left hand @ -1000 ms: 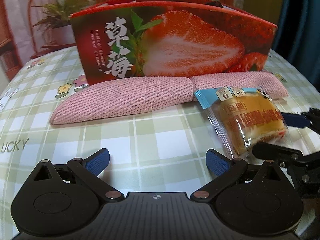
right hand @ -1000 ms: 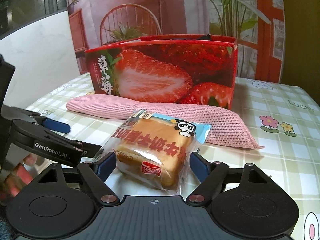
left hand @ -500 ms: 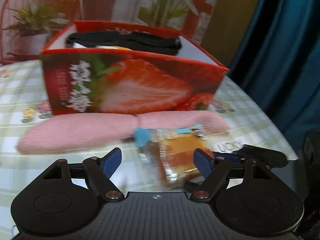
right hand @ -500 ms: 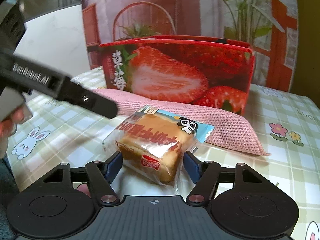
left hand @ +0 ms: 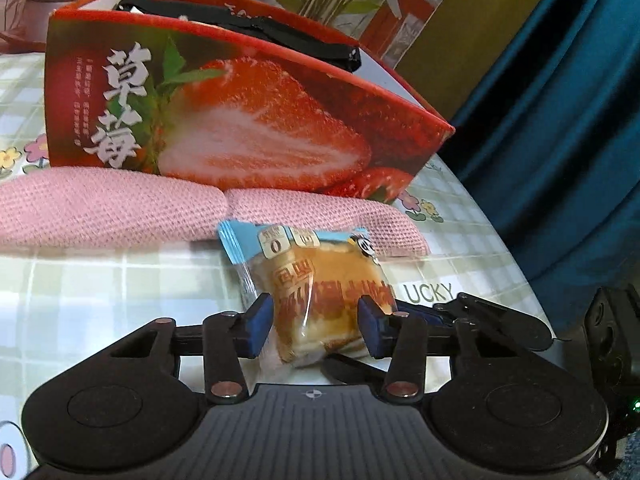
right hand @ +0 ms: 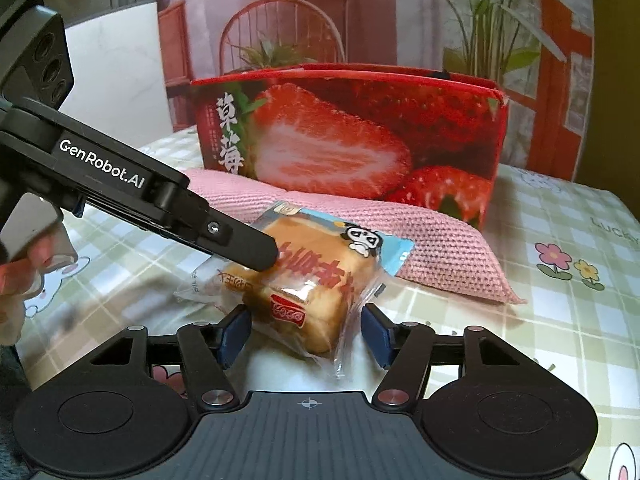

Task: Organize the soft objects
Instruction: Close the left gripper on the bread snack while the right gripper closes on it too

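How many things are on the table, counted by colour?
Red: 1, the strawberry box
Pink: 1, the knitted cloth
Golden with blue wrapper: 1, the packaged bread
Black: 1, a strap lying across the box's open top
Total: 4

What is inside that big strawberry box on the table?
Looking over the strawberry box rim from the left view, a black fabric item lies across the top inside. Its shape is unclear, and the box walls hide anything beneath it.
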`<state>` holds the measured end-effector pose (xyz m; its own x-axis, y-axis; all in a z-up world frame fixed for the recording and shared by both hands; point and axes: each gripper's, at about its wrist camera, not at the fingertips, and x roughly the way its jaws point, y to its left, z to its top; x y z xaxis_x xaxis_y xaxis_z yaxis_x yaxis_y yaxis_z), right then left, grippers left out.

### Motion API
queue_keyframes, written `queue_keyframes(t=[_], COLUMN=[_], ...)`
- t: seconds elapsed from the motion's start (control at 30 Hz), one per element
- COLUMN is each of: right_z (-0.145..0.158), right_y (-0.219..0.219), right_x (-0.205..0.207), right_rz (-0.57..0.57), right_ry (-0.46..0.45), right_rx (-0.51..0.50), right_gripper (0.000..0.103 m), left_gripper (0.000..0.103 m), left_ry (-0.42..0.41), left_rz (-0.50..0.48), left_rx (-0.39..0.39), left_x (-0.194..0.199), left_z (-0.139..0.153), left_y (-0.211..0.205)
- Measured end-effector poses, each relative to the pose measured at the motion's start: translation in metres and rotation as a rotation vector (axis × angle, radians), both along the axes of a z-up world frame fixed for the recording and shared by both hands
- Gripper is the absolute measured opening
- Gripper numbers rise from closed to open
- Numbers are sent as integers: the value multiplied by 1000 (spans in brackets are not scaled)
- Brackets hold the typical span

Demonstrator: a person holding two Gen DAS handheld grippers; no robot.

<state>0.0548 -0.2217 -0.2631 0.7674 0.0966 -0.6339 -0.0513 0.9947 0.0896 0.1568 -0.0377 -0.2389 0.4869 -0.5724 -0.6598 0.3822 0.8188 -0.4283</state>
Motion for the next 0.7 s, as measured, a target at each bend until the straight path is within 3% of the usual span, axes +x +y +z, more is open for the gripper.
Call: queue_keyframes(t=[0.37, 0.7], right_z=[3, 33], right_y=[4, 3], right_x=[-5, -16], right_rz=[12, 3], right_ry=[-32, -104], right_rx=[-17, 4], right_gripper=[53, 53], left_gripper=[48, 48], left_ry=[-9, -46], left_rz=[-13, -40], left_rx=[-9, -34], left_x=[-9, -17], left_z=[3, 23], left_y=[-4, 2])
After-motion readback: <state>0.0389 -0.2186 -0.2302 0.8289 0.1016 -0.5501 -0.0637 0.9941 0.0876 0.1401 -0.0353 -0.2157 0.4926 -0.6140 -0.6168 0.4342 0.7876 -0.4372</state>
